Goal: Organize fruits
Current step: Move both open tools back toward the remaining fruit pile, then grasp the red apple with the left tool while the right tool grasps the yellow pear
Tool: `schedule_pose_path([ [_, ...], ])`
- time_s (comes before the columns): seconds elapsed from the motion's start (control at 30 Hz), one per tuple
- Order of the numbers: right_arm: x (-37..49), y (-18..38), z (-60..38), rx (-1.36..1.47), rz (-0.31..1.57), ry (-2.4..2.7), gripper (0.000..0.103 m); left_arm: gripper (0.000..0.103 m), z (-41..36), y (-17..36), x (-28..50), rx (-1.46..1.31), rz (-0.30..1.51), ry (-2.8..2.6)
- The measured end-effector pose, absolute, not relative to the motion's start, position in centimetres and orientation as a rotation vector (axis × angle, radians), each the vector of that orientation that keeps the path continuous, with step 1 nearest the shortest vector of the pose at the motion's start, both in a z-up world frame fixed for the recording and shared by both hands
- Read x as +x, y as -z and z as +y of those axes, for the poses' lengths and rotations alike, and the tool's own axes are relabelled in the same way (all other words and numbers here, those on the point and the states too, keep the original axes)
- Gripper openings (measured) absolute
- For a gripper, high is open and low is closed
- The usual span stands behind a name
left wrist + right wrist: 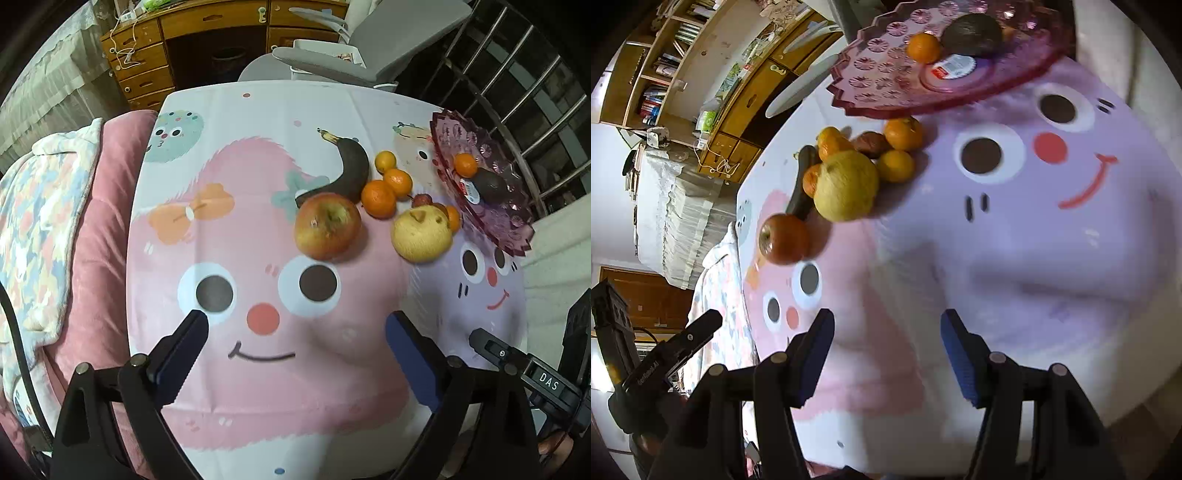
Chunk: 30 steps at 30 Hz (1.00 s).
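Observation:
A pink faceted fruit plate (491,218) (871,66) stands at the table's right side and holds an orange (465,164) (923,47) and a dark avocado (489,184) (971,35). On the cloth beside it lie a red apple (327,226) (783,239), a yellow pear (421,234) (846,186), a blackened banana (347,170) (801,181) and several oranges (378,198) (904,133). My left gripper (295,325) is open and empty, over the cloth short of the apple. My right gripper (886,325) is open and empty, short of the pear.
The table wears a cartoon-face cloth (258,258) (1034,240). A pink sofa with a blanket (55,221) runs along the left edge. A grey chair (369,48) and a wooden desk (192,40) stand behind. A metal railing (517,103) is at the right.

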State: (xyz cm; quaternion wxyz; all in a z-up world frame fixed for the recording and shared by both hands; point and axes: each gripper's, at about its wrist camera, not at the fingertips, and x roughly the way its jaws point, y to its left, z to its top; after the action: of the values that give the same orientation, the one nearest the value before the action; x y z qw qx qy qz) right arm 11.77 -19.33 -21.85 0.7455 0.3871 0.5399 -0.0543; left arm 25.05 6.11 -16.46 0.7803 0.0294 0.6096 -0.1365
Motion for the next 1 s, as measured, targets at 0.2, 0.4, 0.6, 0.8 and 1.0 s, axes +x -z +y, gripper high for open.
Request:
schedule_pose_path([
  [0.2, 16.1, 22.9, -19.1, 0.837, 1.166, 0.070, 0.060, 0.096, 4.2, 18.4, 28.1, 0.102, 1.362, 0.299],
  [0.4, 19.8, 24.5, -19.1, 0.826, 1.165, 0.033, 0.067, 0.097, 2.3, 20.8, 31.0, 0.119, 1.390, 0.306],
  [0.6, 22.0, 26.4, -19.5, 0.856, 1.171, 0.023, 0.069, 0.097, 1.3, 23.2, 33.2, 0.109, 1.425, 0.317],
  [0.8, 23.7, 27.7, -19.5, 0.890, 1.177, 0.019, 0.070, 0.097, 0.8, 25.3, 34.4, 0.108, 1.460, 0.314],
  [1.0, 24.8, 27.9, -19.3, 0.888, 1.176, 0.024, 0.074, 0.096, 0.9, 26.7, 35.1, 0.089, 1.486, 0.316],
])
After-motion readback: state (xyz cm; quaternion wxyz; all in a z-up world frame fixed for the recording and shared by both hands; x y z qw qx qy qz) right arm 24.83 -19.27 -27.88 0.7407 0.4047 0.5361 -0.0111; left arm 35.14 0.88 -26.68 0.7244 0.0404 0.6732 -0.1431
